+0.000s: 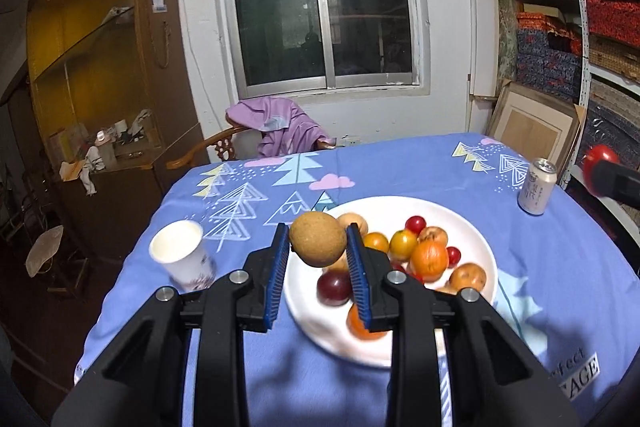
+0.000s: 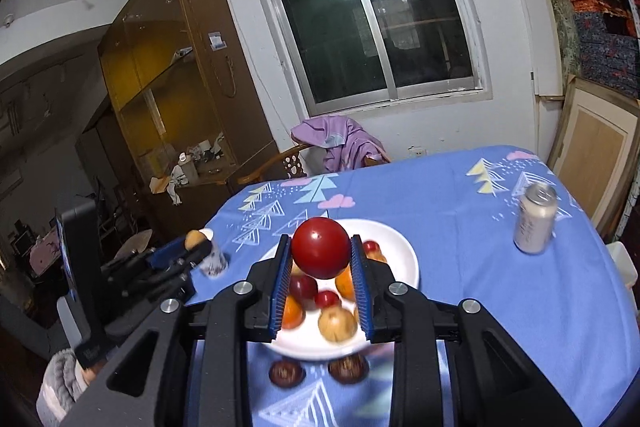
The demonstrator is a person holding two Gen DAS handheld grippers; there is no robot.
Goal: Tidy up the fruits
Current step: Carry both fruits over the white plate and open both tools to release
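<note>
My left gripper [image 1: 318,247] is shut on a brown round fruit [image 1: 318,239] and holds it above the near left rim of a white plate [image 1: 476,227]. The plate holds several fruits: oranges, small red ones, a dark plum [image 1: 334,287]. My right gripper [image 2: 320,255] is shut on a red apple [image 2: 320,253] above the same plate [image 2: 404,251]. Two dark brown fruits [image 2: 286,373] lie on the cloth in front of the plate. The left gripper [image 2: 194,247] with its brown fruit shows at the left of the right wrist view.
A blue patterned tablecloth [image 1: 400,163] covers the table. A white paper cup [image 1: 182,255] stands left of the plate. A drink can [image 1: 536,189] stands at the right. A chair with purple cloth [image 1: 276,131] is behind the table, shelves at the right.
</note>
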